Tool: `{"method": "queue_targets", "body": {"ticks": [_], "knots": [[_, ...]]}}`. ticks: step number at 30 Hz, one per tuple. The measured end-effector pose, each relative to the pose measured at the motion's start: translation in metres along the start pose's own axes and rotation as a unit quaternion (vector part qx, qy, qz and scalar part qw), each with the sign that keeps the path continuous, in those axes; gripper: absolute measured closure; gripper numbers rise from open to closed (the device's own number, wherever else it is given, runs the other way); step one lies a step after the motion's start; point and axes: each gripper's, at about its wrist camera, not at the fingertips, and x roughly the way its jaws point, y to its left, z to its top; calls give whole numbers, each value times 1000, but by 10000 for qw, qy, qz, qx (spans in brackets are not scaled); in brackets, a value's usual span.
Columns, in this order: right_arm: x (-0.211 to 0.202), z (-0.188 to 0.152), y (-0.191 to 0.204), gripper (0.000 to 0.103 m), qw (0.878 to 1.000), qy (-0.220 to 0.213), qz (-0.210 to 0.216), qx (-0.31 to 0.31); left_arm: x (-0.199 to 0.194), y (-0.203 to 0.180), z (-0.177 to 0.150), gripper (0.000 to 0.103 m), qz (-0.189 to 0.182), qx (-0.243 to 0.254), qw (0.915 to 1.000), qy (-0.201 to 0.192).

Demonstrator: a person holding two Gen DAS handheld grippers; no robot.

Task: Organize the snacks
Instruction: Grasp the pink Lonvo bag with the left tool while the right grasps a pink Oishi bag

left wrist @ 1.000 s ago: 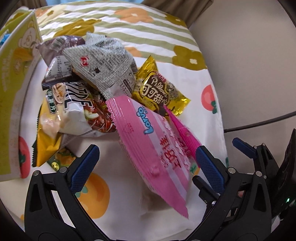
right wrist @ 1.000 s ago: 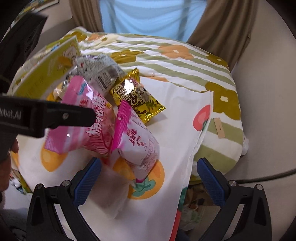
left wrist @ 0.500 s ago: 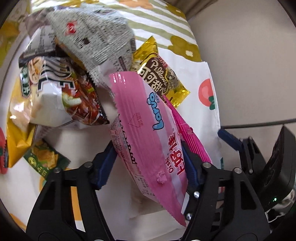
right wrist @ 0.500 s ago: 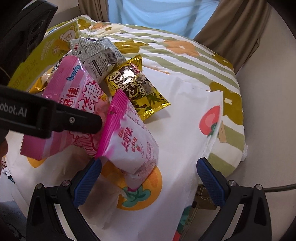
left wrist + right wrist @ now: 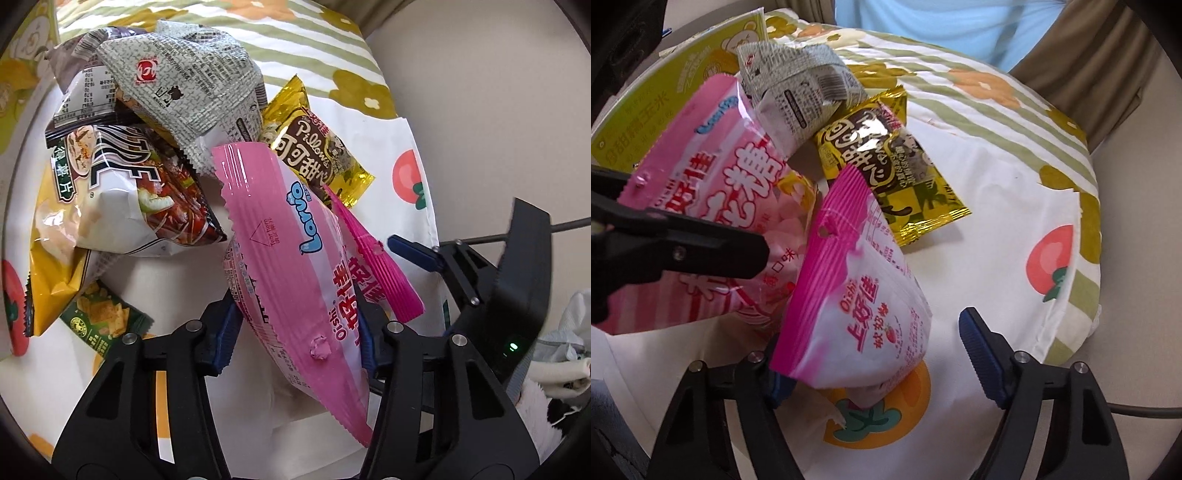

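Left wrist view: the pink marshmallow bag [image 5: 295, 280] sits pinched between the left gripper [image 5: 295, 332] fingers, its top seal leaning ahead toward the snack pile. Right gripper [image 5: 875, 362] fingers are closing around the smaller pink strawberry bag [image 5: 860, 317]; the right pad is not yet touching. Judged best: squeeze gently on the puffed body, lift straight. Only the right wrist view shows the yellow box [image 5: 676, 99] and the gold cocoa packet [image 5: 886, 162] beyond both fingers.
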Motion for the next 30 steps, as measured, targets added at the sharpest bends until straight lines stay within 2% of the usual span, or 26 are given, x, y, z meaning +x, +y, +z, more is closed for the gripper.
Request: {"method": "queue_targets", "body": {"ticks": [3,5,7,13,23,30], "knots": [[7,1,-3,32,9999,75,86,20,-3,1,-2,54,11,23,10000,-13],[10,0,-4,42,9998,119,142,32,-5,1,-3,54,21,37,10000,-24],[9,0,-3,43,9998,112,150,53,-7,0,-3,54,28,51,10000,-36],[1,-2,-8,56,9996,34,192,192,-14,-3,-4,54,52,128,9998,-105],[-41,-9,-7,59,9975,-197,129,662,-46,-19,-10,54,-68,348,9987,-368],[-93,-4,-4,59,9944,-563,26,899,-94,-33,-15,54,-169,484,9952,-832]]}}
